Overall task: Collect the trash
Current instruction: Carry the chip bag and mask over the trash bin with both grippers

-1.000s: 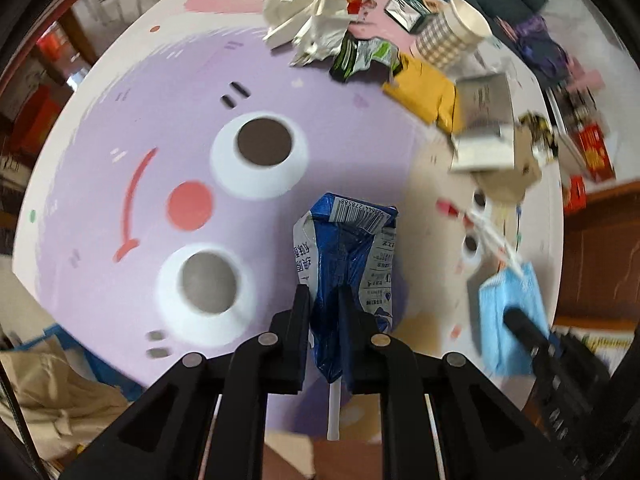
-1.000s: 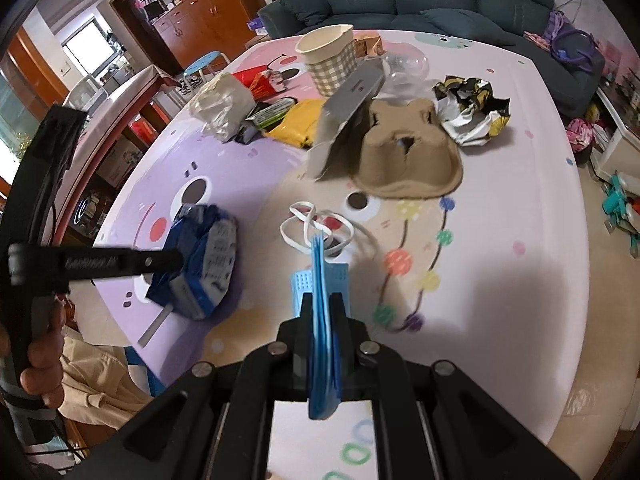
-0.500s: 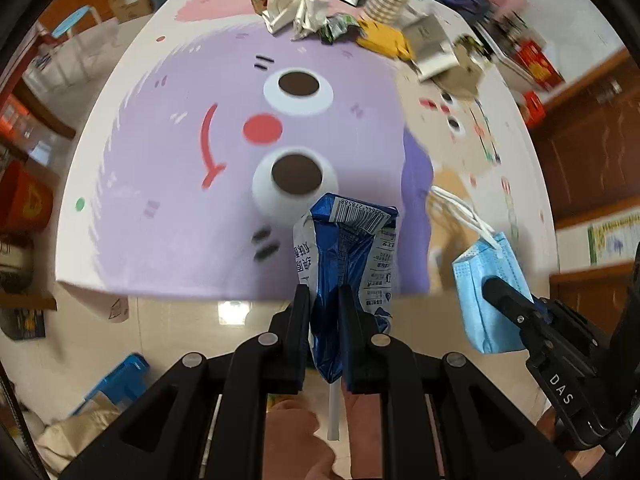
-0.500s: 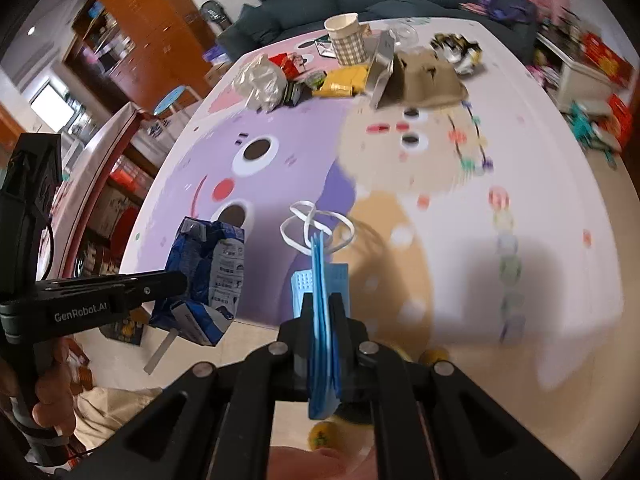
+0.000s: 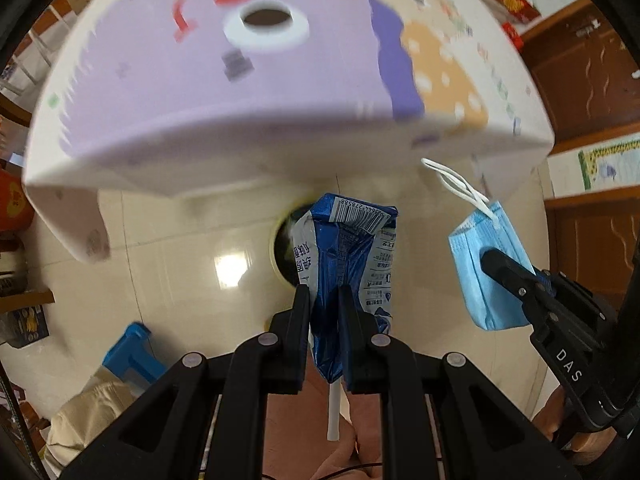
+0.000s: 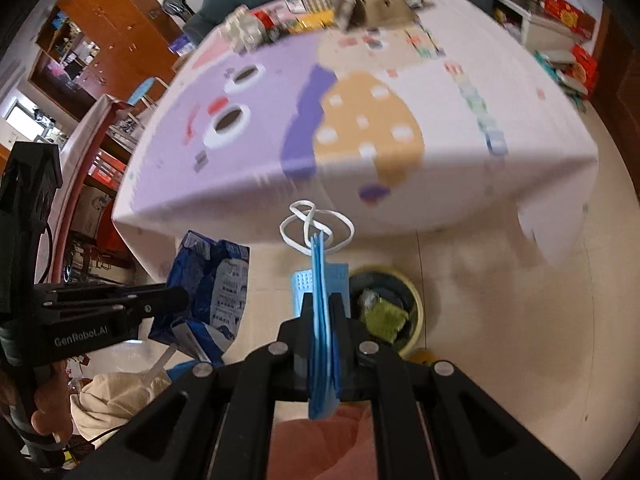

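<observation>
Black left tongs [image 5: 324, 300] are clamped on a crumpled blue-and-white milk carton [image 5: 348, 256], its white straw [image 5: 333, 412] hanging below. Right tongs [image 6: 322, 312] pinch a folded blue face mask [image 6: 320, 280]. Both hang over the tiled floor, close above a yellow-rimmed waste bin [image 6: 386, 308] holding green scraps. Beyond stands the cartoon-printed counter [image 6: 360, 128], with more trash [image 6: 320, 4] piled at its far edge.

The table [image 6: 360, 128] is smeared by motion blur in both views, so the litter at its far edge [image 6: 344, 12] cannot be told apart. The milk carton [image 5: 348, 264] hides most of the yellow-rimmed bin [image 5: 282, 248]; the bin's contents [image 6: 384, 312] are unclear.
</observation>
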